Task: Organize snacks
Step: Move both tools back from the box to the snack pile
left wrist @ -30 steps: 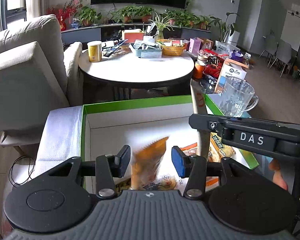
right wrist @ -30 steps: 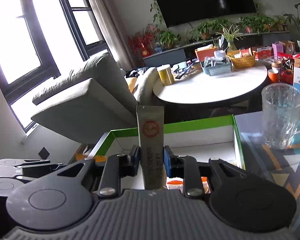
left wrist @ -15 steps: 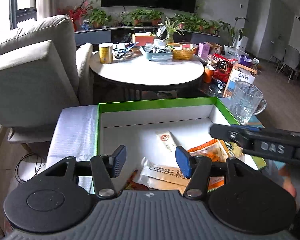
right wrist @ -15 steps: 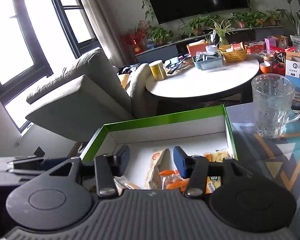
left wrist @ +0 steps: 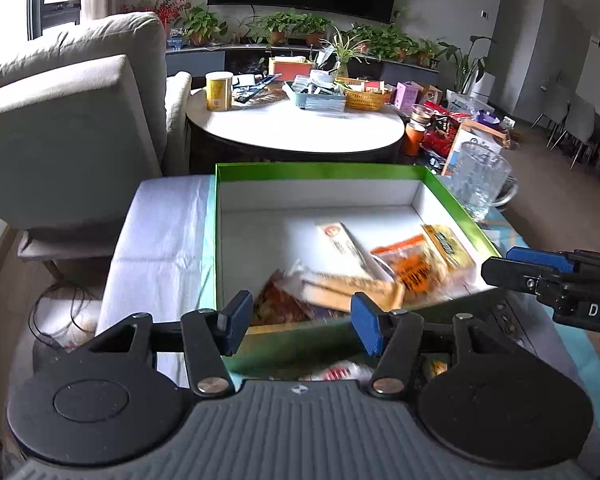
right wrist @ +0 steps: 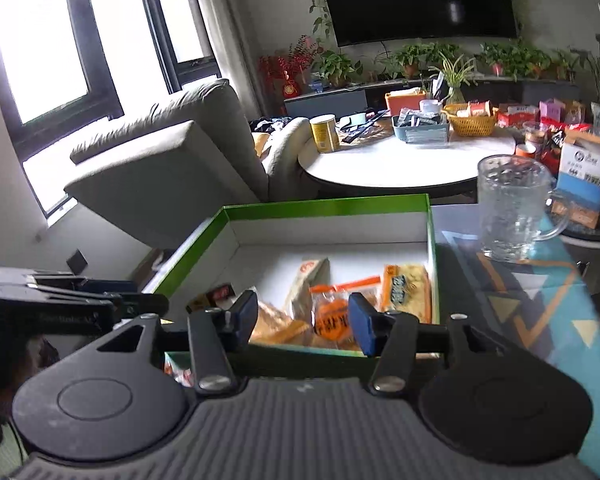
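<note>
Hovering just short of the near wall of the green box (left wrist: 320, 170), the left gripper (left wrist: 302, 322) has its jaws partly open with nothing between them; they have just been opening. The right gripper (right wrist: 303, 322) stands beside it, jaws parted and likewise empty. By my reading both hands are between placements: the packets already lie in the box, and the next move calls for fetching another snack from outside it. Something red and white (left wrist: 342, 372) shows on the tabletop just in front of the box, too blurred to name.

Inside the box I count about five snack packets, heaped toward the near right corner: a long pale packet (left wrist: 342, 246), an orange packet (left wrist: 410, 262), a yellow packet (left wrist: 446, 244) against the right wall, a beige one (left wrist: 348, 286) and a dark reddish one (left wrist: 282, 300). Blur makes the count uncertain. One glass mug (right wrist: 514, 208) stands just beyond the box's right corner. Farther off, one round white table (left wrist: 296, 130) carries clutter.
</note>
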The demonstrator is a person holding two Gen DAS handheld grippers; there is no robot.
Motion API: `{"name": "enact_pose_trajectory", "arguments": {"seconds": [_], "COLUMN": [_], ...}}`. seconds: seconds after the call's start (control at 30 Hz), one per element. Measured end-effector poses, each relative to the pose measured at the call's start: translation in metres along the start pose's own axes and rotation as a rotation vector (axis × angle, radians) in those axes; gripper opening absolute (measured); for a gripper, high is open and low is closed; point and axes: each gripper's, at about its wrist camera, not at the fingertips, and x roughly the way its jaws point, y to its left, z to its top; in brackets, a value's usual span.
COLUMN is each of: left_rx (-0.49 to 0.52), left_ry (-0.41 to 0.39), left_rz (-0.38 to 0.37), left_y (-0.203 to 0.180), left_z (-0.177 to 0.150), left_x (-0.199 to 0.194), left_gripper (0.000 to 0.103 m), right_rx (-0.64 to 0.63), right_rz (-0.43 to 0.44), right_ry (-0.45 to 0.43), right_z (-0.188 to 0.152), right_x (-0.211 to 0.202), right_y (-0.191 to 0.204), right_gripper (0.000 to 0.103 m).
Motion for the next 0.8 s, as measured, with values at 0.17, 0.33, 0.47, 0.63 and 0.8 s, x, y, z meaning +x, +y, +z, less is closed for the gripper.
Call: {"name": "enact_pose_trajectory", "arguments": {"seconds": [0.17, 0.33, 0.47, 0.63, 0.8], "left_rx": [-0.011, -0.016, -0.012, 0.050, 0.073], "left_ry": [0.026, 0.063, 0.079, 0.087, 0.116], "left_rz": [-0.037, -0.079, -0.136, -0.176, -0.175], "left_y": [-0.007, -0.016, -0.028, -0.054, -0.067], "left_z": [-0.021, -0.047, -0.061, -0.074, -0.085], "left_x": [-0.015, -0.029, -0.037, -0.041, -0.034], "left_gripper": [0.052, 0.052, 0.052, 0.052, 0.052], "right_rx": [-0.027, -0.047, -0.022, 0.009, 0.028], "right_rz": [0.006, -0.009, -0.044, -0.081, -0.077], "right_ry": [0.009, 0.032, 0.067, 0.107, 0.146], "right_z": [-0.014, -0.033, -0.054, -0.078, -0.100], "right_x": [-0.015, -0.032, -0.047, -0.069, -0.081], "right_y": [0.004, 0.007, 0.004, -0.002, 0.001], "right_gripper": [0.025, 0.025, 0.025, 0.025, 0.025]}}
